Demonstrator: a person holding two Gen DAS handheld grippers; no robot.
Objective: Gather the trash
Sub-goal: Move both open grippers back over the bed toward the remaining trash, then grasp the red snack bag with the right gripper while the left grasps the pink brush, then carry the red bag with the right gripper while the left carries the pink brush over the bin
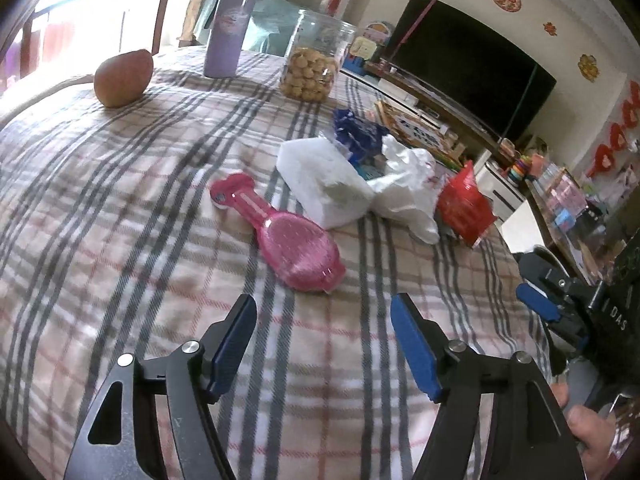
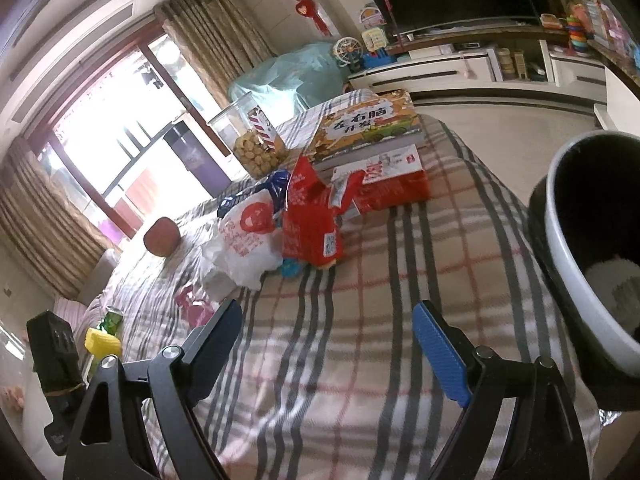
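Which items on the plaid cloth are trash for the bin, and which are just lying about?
Trash job:
crumpled white plastic bag
torn red snack wrapper
crumpled blue wrapper
white tissue wad
grey round bin

Lying about:
pink plastic hairbrush
brown fruit
purple tumbler
clear cookie jar
picture books

Trash sat in one clump mid-table on the plaid cloth. Crumpled white tissue [image 1: 320, 184] at the left end, touching a crumpled white plastic bag [image 1: 404, 188] with a red round print. Torn-open red snack wrapper [image 2: 310, 220] stood upright against the bag's other side. Crumpled blue wrapper [image 1: 356, 132] lay behind the tissue and bag. Grey bin [image 2: 592, 248] with black liner stood off the table's right edge, something white inside.
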